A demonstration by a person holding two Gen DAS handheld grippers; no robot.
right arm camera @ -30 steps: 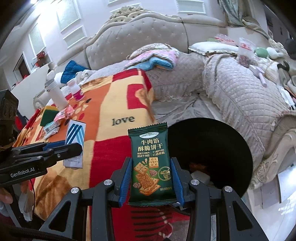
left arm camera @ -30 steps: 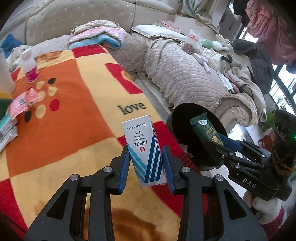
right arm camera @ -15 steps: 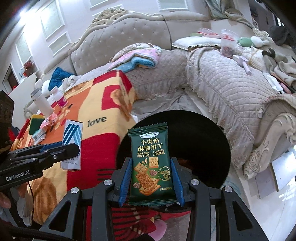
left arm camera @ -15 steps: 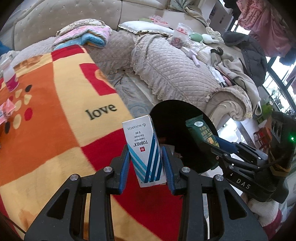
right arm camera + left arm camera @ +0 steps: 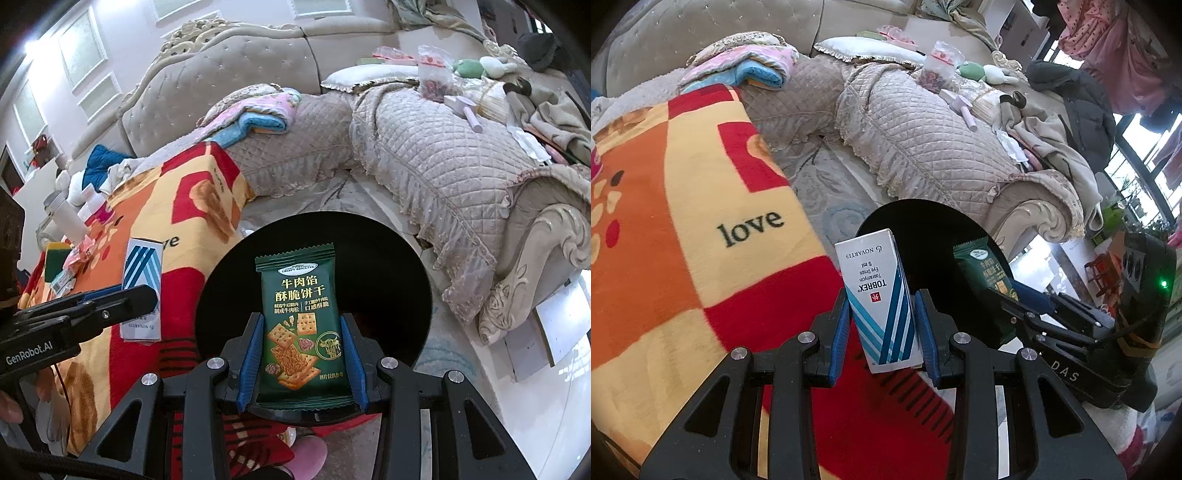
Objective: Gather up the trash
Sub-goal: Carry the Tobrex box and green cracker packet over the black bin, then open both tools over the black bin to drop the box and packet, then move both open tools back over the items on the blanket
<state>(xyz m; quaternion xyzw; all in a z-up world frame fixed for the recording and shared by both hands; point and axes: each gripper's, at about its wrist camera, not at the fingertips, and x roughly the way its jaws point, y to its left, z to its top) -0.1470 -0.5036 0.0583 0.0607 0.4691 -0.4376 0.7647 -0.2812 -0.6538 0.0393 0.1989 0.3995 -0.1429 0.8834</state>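
Both claws loaded and hanging by the bin: left claw [image 5: 882,332] clamped on the white-and-blue eye-drops box [image 5: 877,301], right claw [image 5: 302,356] pinching the green biscuit packet [image 5: 301,321] by its lower half, packet upright right over the black mouth of the trash bin [image 5: 388,258]. Carry step looks about done for the right side, drop step next; calls for spreading that claw so the packet falls inside. Eye-drops box hanging over the blanket's red edge, just short of the bin rim, so probably a bit more reach toward the opening before letting go. Underfoot, an orange, yellow and red blanket [image 5: 683,206] printed "love", more wrappers [image 5: 70,266] and a white bottle [image 5: 66,218] at its far end. Behind, a quilted beige sofa [image 5: 424,147], folded pink and blue towels [image 5: 255,118], clothes heaped at the right
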